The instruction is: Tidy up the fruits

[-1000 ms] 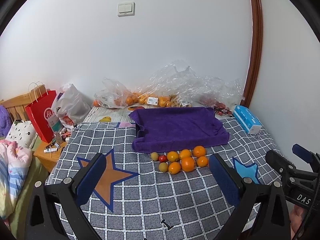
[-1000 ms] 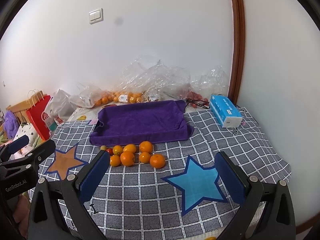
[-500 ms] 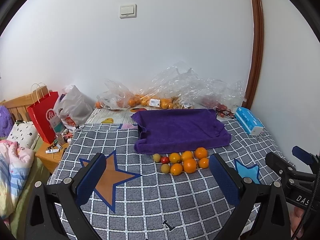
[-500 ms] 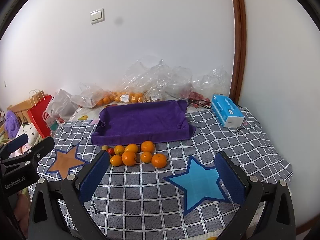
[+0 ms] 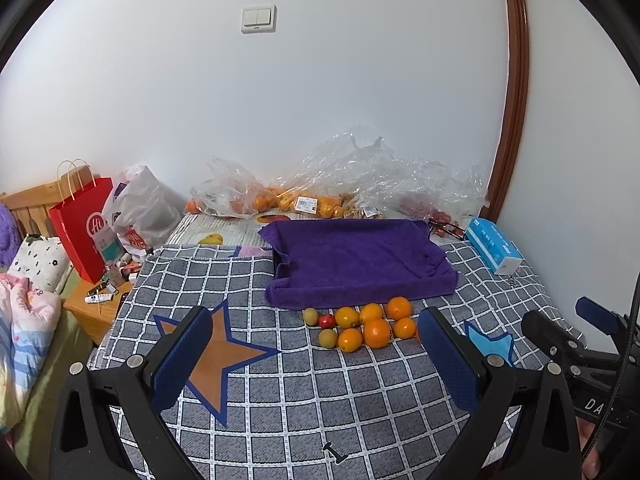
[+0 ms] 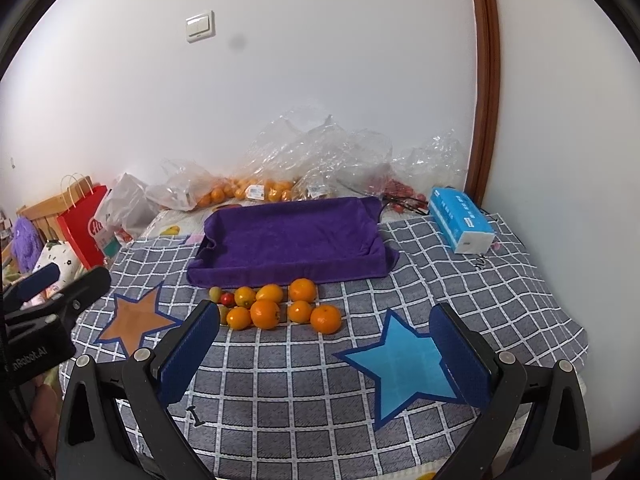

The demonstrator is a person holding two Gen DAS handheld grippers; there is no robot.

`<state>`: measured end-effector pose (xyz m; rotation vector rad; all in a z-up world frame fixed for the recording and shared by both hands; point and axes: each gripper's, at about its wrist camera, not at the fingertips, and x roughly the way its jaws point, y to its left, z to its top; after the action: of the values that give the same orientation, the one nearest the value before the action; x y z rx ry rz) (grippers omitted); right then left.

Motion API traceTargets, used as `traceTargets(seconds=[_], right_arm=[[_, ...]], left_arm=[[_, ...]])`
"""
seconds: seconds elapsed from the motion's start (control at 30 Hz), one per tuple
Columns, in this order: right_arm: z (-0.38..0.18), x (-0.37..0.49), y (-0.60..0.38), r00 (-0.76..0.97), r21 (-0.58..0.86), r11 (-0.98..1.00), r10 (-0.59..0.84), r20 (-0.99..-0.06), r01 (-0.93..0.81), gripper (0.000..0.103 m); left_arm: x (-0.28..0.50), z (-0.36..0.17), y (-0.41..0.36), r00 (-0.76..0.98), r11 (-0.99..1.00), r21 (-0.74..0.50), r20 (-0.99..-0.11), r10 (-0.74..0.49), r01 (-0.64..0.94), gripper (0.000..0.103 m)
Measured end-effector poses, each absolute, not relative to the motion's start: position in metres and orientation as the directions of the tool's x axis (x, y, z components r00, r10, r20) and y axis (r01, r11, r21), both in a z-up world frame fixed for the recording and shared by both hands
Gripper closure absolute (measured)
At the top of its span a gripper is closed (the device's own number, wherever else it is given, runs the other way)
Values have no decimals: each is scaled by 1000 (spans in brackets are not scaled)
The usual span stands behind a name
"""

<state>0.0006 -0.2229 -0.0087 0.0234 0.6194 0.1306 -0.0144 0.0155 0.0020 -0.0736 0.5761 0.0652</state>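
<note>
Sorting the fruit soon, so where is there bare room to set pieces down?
The purple towel-lined tray is bare. The blanket by the blue star and the orange star is free too. The fruit cluster at the tray's front edge is crowded.

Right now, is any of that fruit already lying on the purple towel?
No, the purple towel is bare, and the loose fruit sits on the checked cover just in front of it.

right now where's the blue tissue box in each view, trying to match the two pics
Left wrist: the blue tissue box sits far right, beyond the purple towel, near the brown door frame.
Right wrist: the blue tissue box sits right of centre, just past the towel's right edge.
Shared landmark: the purple towel, with the fruit cluster along its near edge.
</note>
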Motion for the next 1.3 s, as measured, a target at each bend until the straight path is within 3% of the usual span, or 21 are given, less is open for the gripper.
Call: traceTargets(seconds=[0.37,0.87,1.1,1.3], right_arm=[[-26,20,-216,793,7,998,53,-607,-62,0],[-77,77,-205,732,25,995,87,-676,-94,0],[-102,98,-198,719,42,993,110,-686,-112,1],[-123,111,-197,714,19,994,92,-694,-109,9]], left_arm=[[3,-15,28,827,994,-81,-562,14,-72,0],[41,-53,54,808,995,-82,-589,3,-64,6],[71,-86,75,751,994,-77,-660,12,-83,6],[93,-122,96,691,981,-138,-723,-7,-135,13]])
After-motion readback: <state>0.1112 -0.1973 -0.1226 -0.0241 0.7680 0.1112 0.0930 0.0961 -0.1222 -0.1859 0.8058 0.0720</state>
